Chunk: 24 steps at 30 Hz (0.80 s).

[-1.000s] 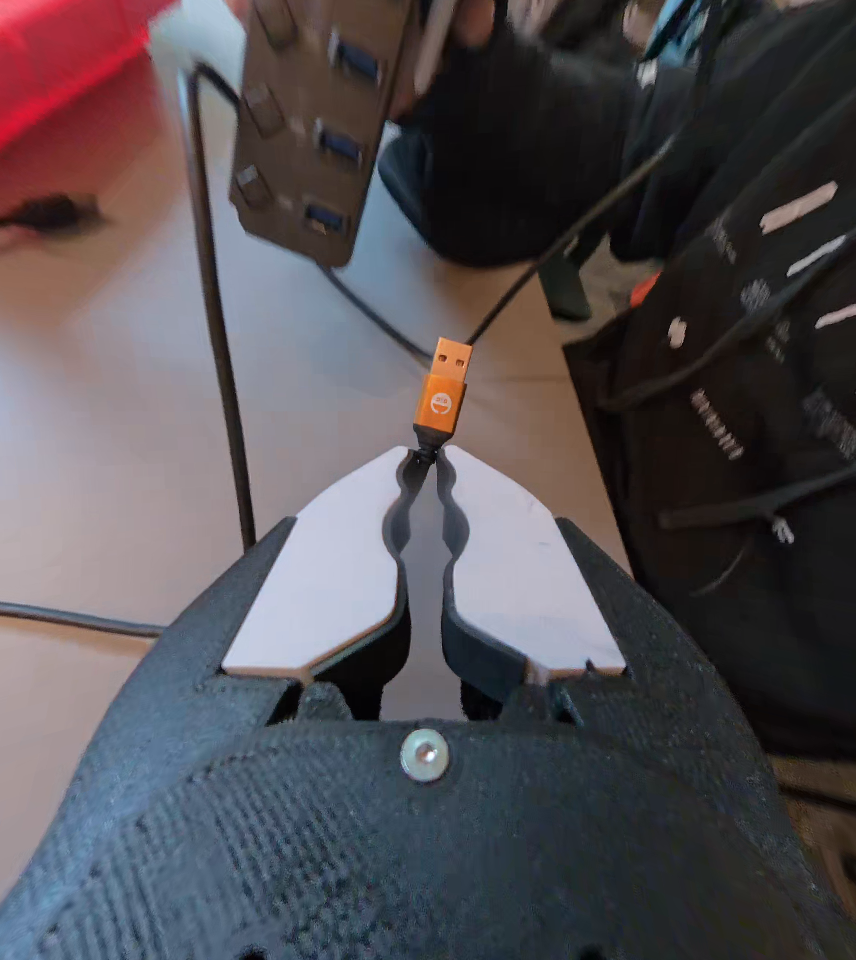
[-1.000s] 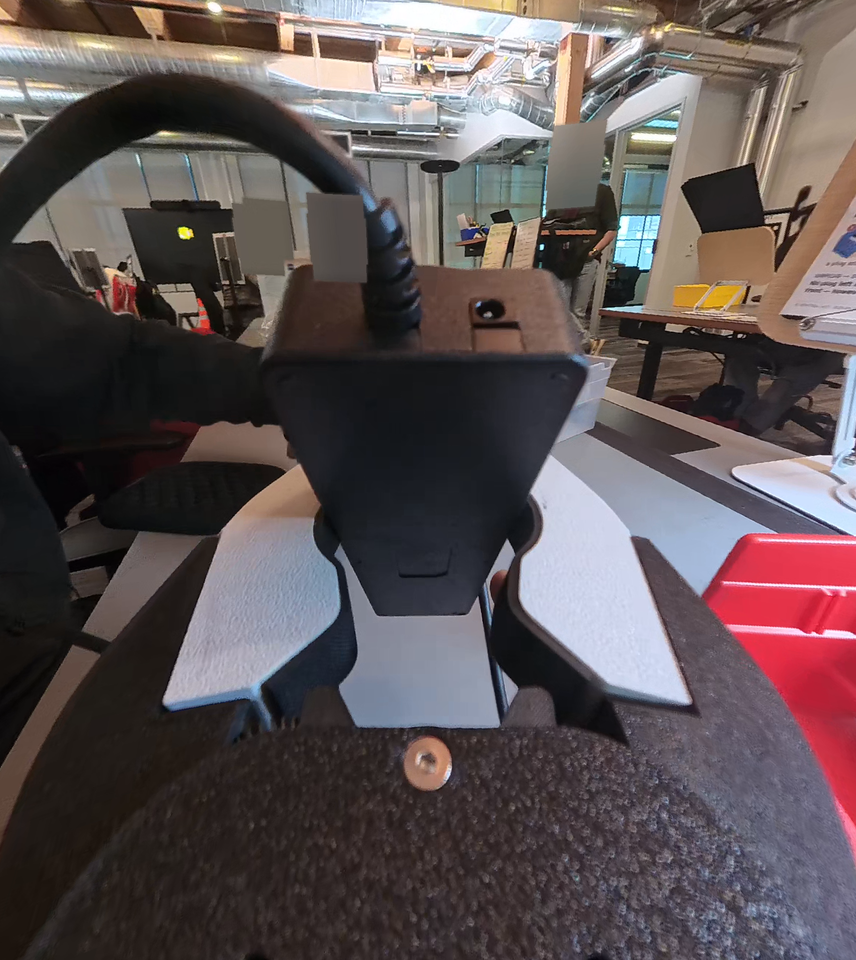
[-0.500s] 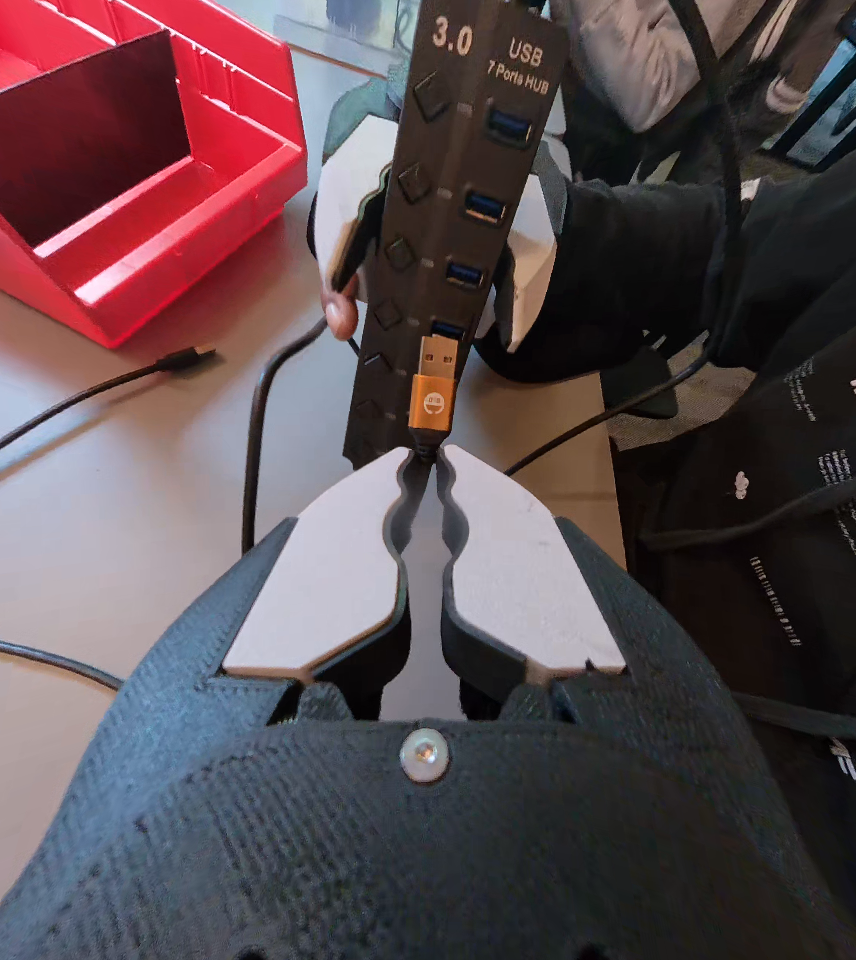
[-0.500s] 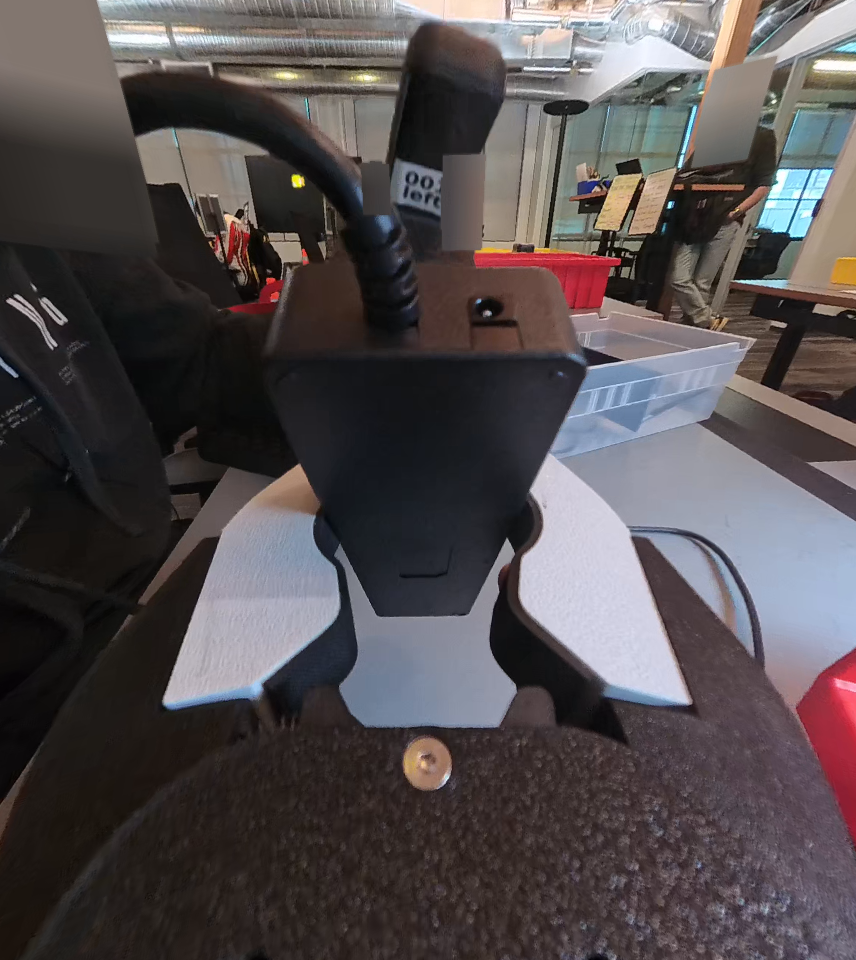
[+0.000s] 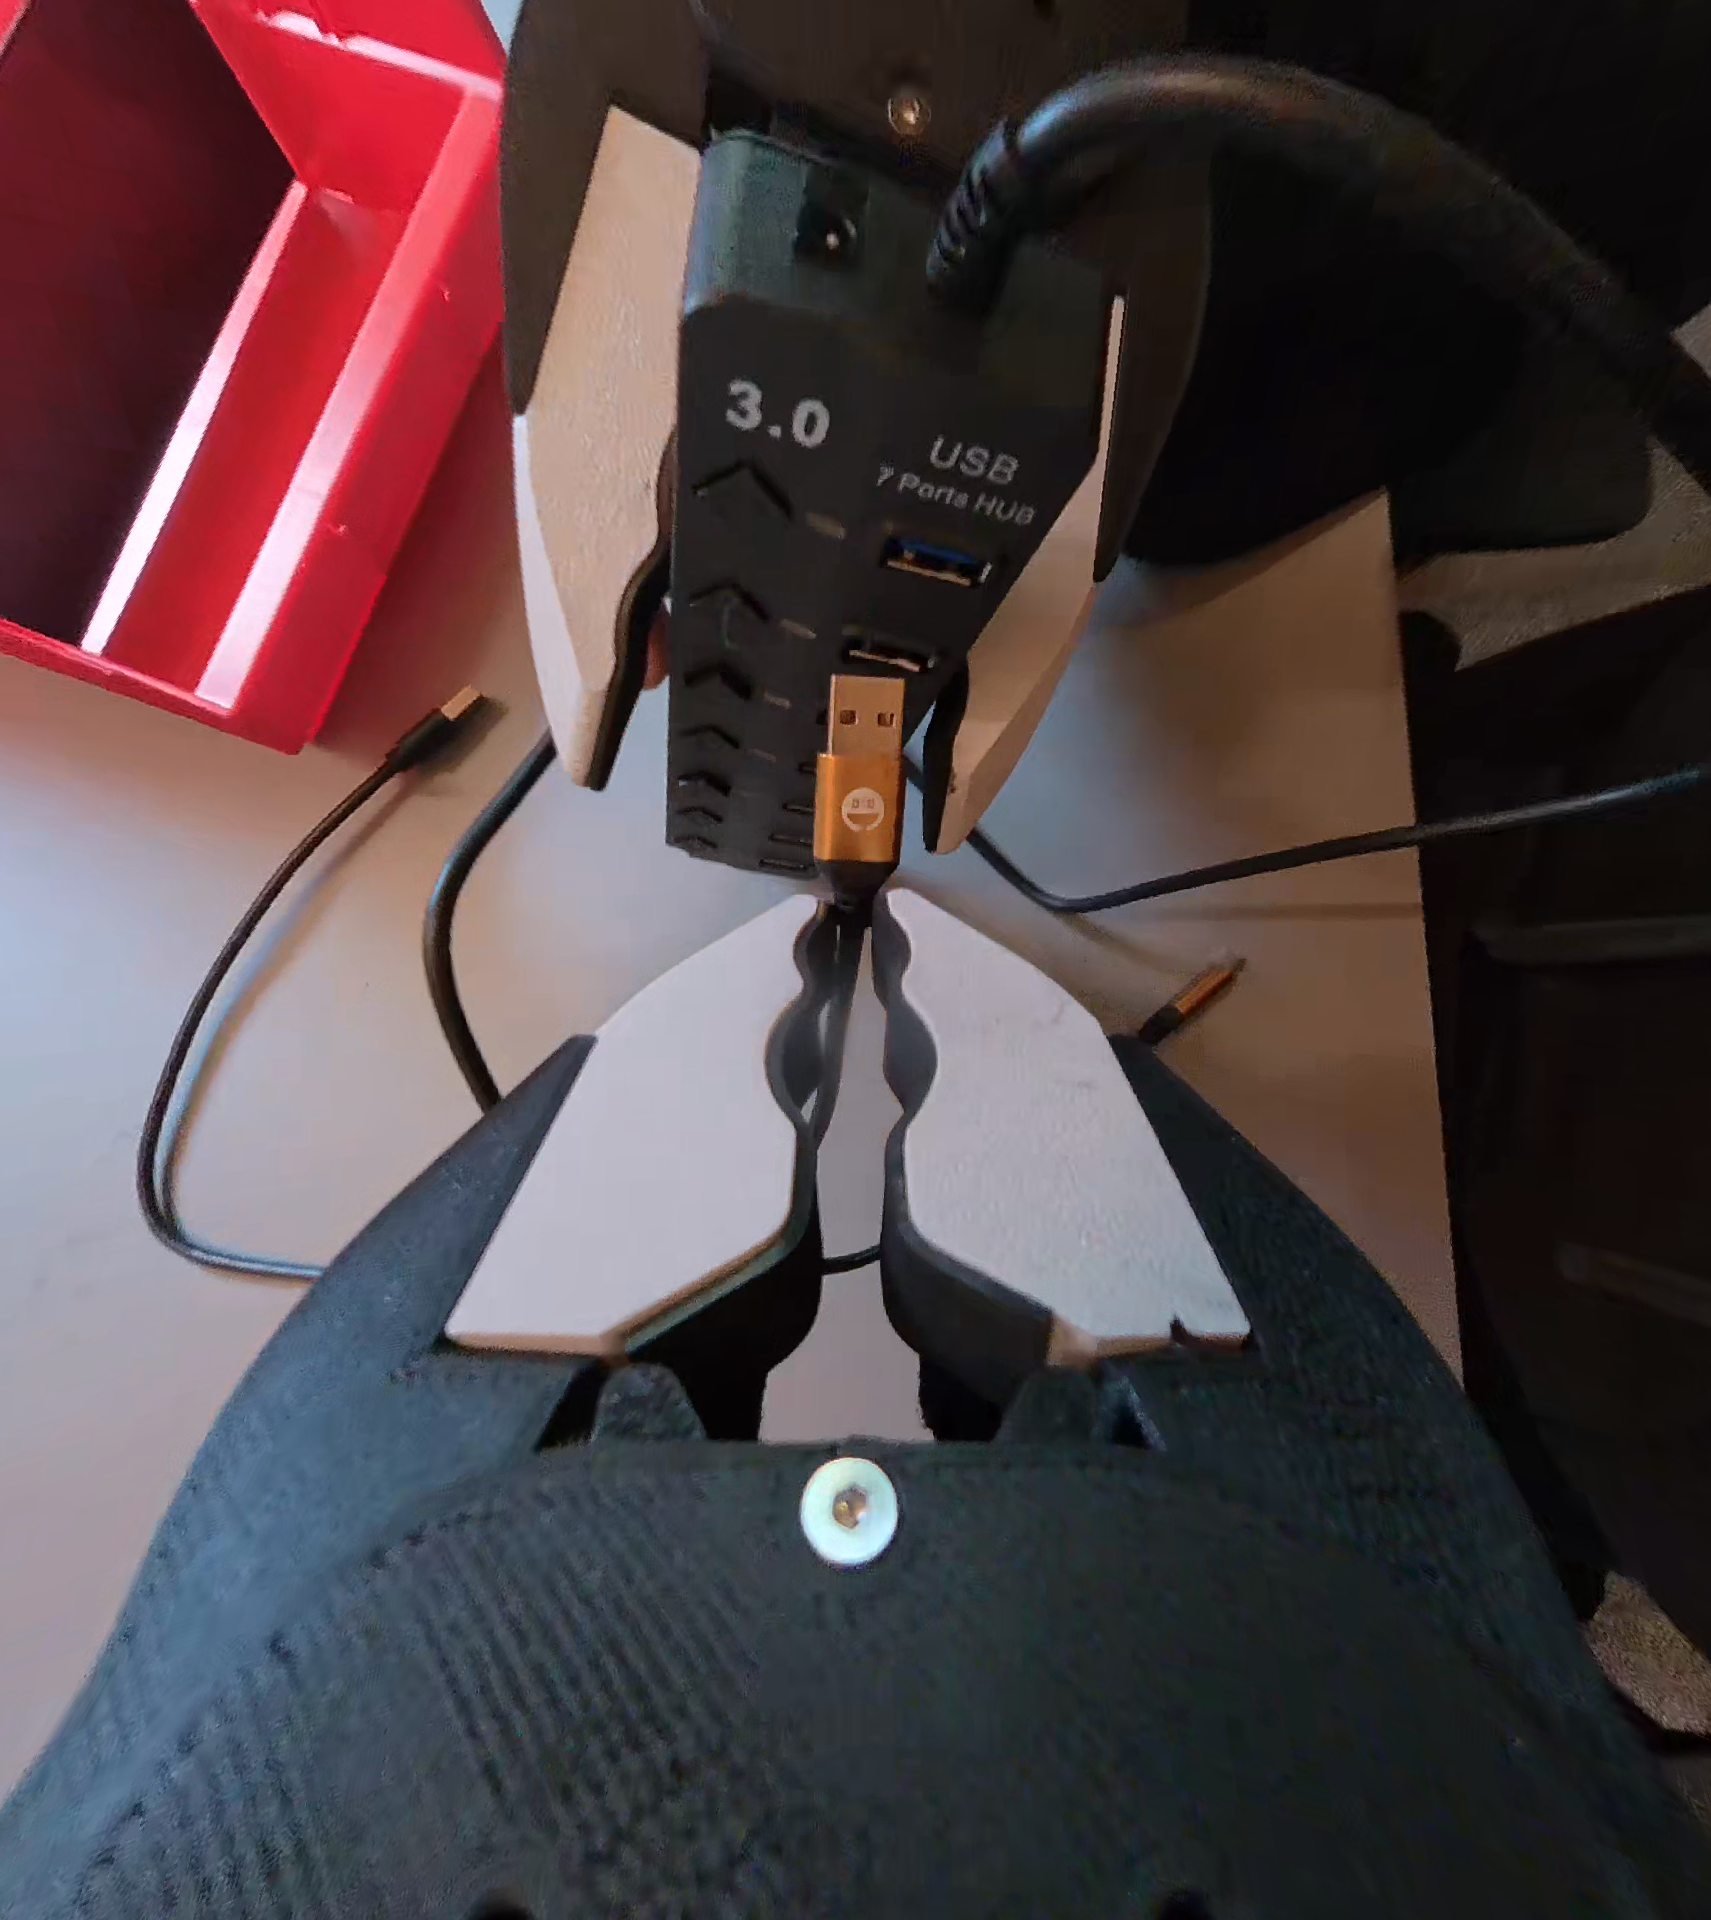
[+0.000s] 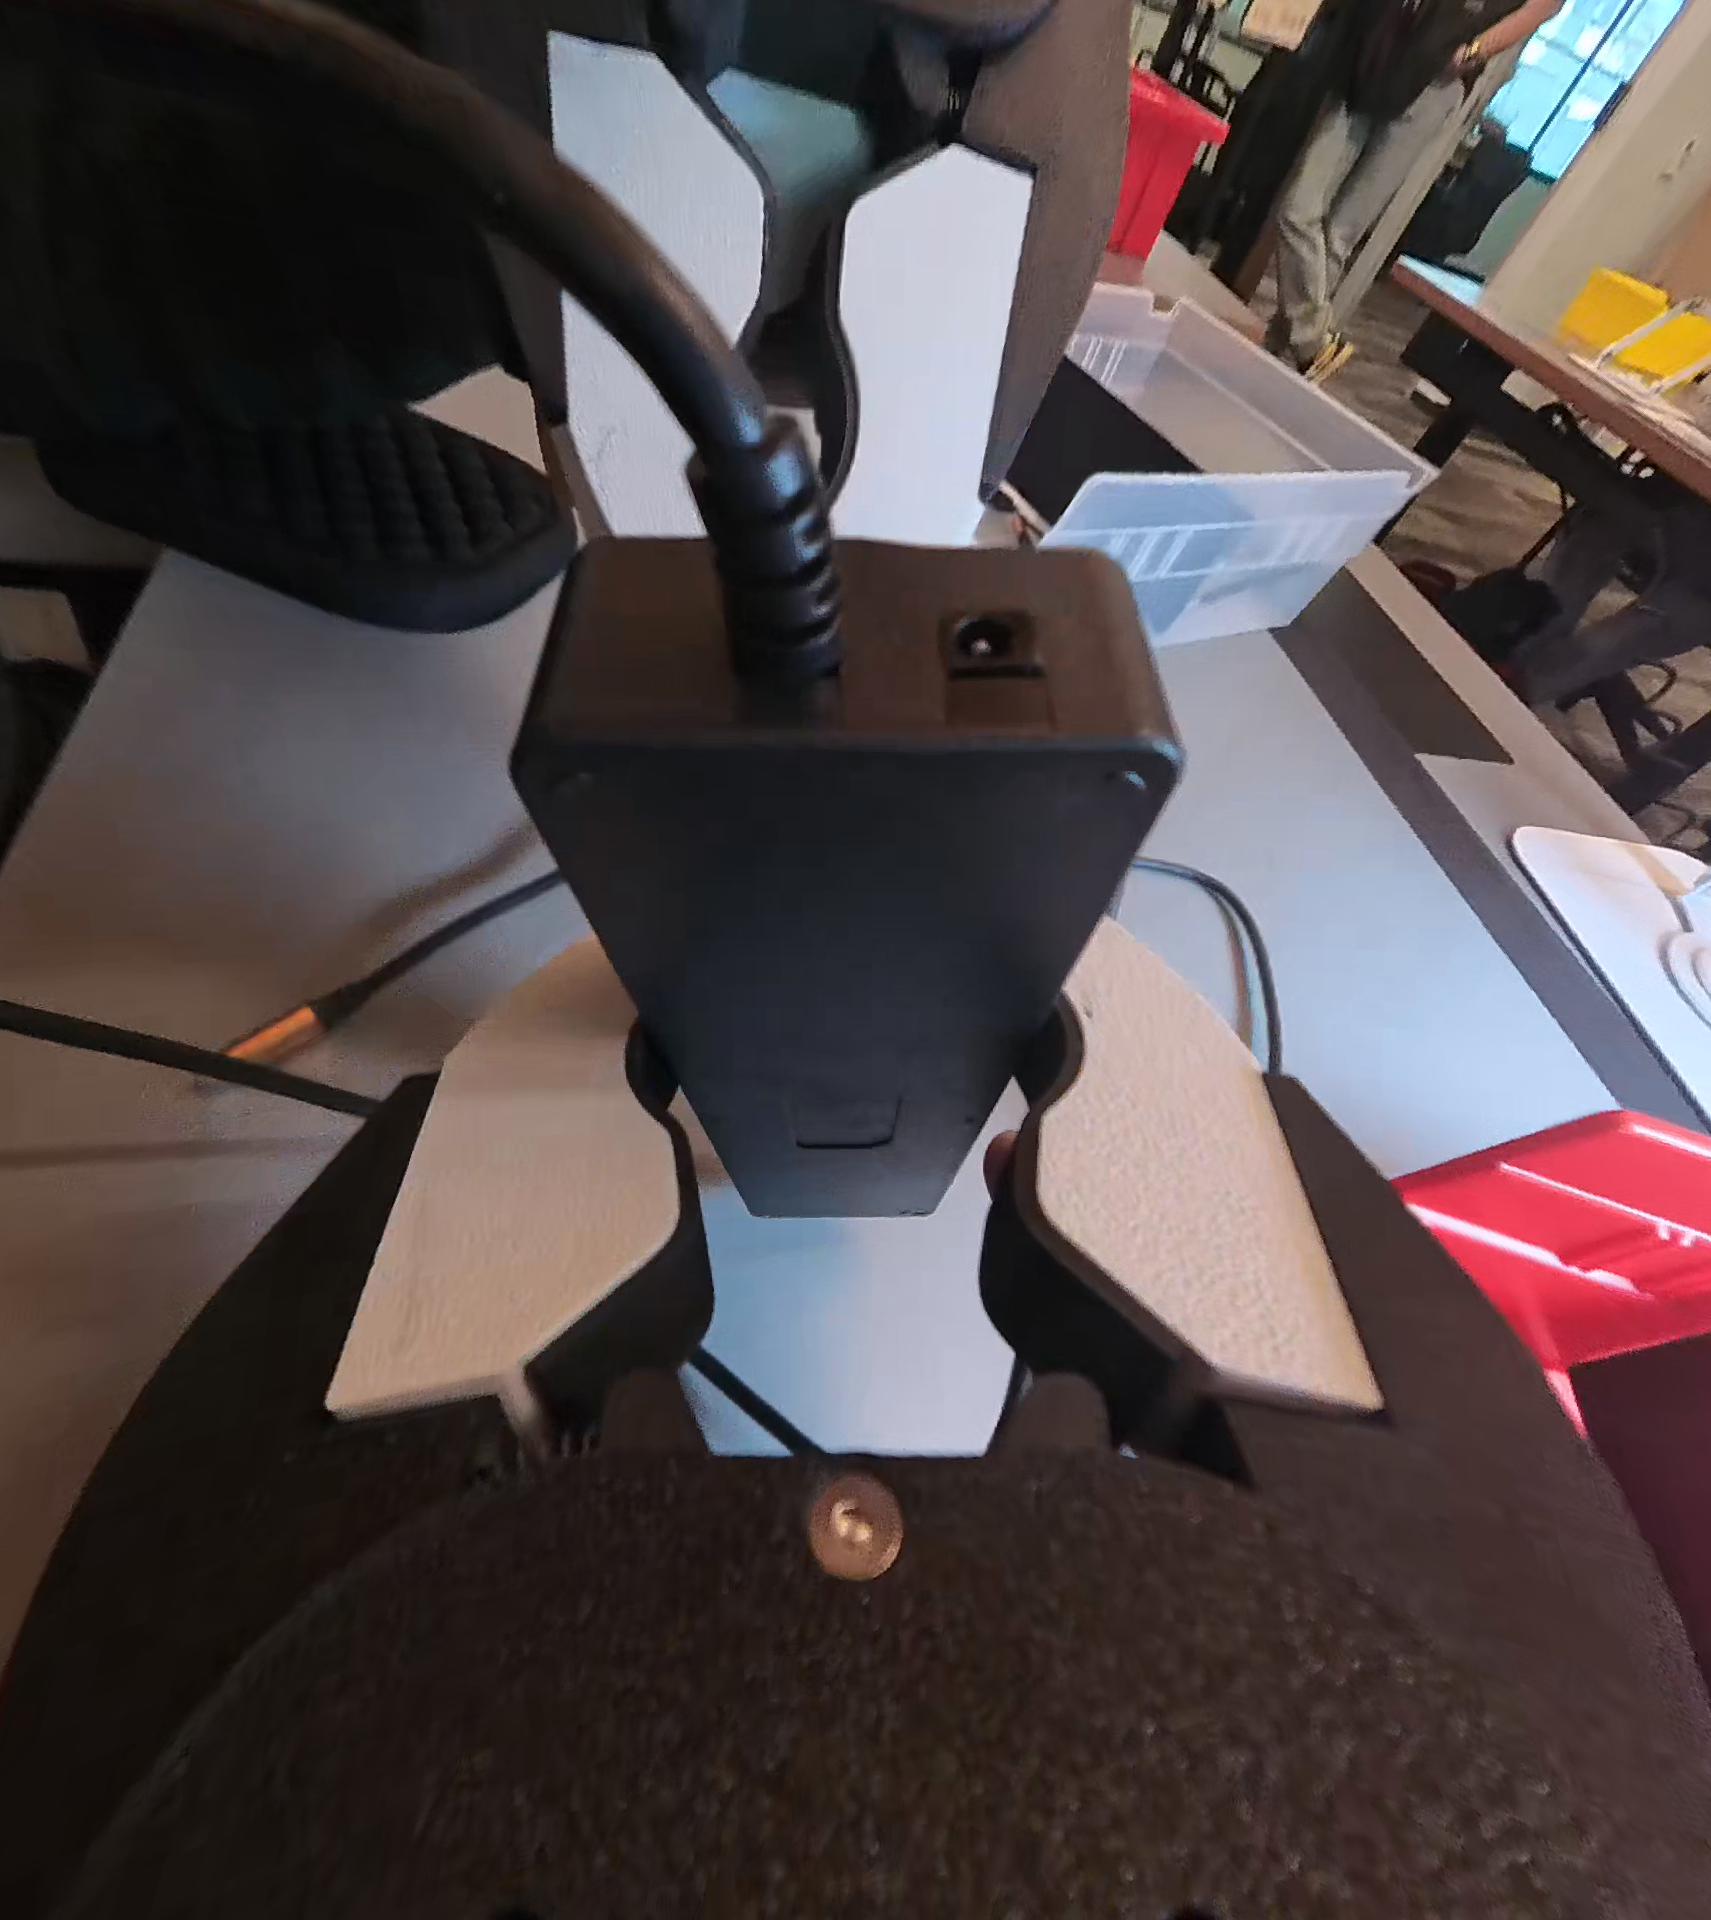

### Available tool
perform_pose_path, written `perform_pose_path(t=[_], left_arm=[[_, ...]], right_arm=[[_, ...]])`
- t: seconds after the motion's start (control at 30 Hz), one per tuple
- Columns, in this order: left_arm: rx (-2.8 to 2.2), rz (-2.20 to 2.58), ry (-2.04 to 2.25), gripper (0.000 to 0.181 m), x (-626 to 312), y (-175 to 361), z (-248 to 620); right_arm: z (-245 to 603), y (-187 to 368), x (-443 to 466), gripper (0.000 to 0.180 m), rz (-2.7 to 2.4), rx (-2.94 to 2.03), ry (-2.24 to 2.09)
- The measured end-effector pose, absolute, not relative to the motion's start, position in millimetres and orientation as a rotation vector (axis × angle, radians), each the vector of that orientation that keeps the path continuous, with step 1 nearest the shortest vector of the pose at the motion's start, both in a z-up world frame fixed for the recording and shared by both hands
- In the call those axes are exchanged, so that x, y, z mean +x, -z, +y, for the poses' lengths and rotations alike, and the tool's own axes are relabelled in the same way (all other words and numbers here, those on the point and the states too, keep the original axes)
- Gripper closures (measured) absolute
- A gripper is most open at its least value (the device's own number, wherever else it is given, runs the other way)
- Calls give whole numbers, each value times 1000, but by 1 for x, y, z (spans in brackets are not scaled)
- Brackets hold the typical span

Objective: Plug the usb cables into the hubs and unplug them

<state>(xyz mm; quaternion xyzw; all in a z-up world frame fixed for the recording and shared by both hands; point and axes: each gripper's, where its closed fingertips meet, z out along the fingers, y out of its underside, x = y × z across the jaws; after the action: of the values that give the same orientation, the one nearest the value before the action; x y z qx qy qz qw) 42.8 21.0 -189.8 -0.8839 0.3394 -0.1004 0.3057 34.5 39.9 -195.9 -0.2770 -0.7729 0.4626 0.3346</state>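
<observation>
My left gripper [image 5: 856, 912] is shut on the thin black cable just behind an orange USB plug [image 5: 861, 784], which sticks out past the fingertips. My right gripper [image 6: 851, 1039] is shut on the lower end of a black multi-port USB hub [image 6: 846, 914] and holds it up above the table. In the left wrist view the hub [image 5: 799, 540] faces me between the right gripper's white fingers [image 5: 602, 468]. The plug's metal tip lies over the hub's column of ports, near the second one, not seated in any. The left gripper [image 6: 830, 260] shows beyond the hub.
A red bin [image 5: 155, 364] stands at the left on the grey table [image 5: 103, 1039]. Loose cable ends [image 5: 456, 715] [image 5: 1194, 1003] lie on the table. The hub's thick black cord [image 6: 622, 270] arcs leftward. A clear plastic tray [image 6: 1235, 488] and a white lamp base [image 6: 1661, 935] are farther off. Less than 4 cm separates the two grippers' tips.
The two grippers have come closer together. The hub now fills more of the left view, tilted with its cord end towards me, and the plug tip sits higher up the port column.
</observation>
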Motion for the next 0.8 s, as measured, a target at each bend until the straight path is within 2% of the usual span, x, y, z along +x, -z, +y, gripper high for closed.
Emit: perform_pose_path(t=[0.3,0.8], left_arm=[[-2415,979,142,174,32,199,10],[-2446,1027,-15,174,18,197,-2]], right_arm=[[35,217,26,115,-2158,-719,-991],[30,223,16,115,-2285,-751,-793]])
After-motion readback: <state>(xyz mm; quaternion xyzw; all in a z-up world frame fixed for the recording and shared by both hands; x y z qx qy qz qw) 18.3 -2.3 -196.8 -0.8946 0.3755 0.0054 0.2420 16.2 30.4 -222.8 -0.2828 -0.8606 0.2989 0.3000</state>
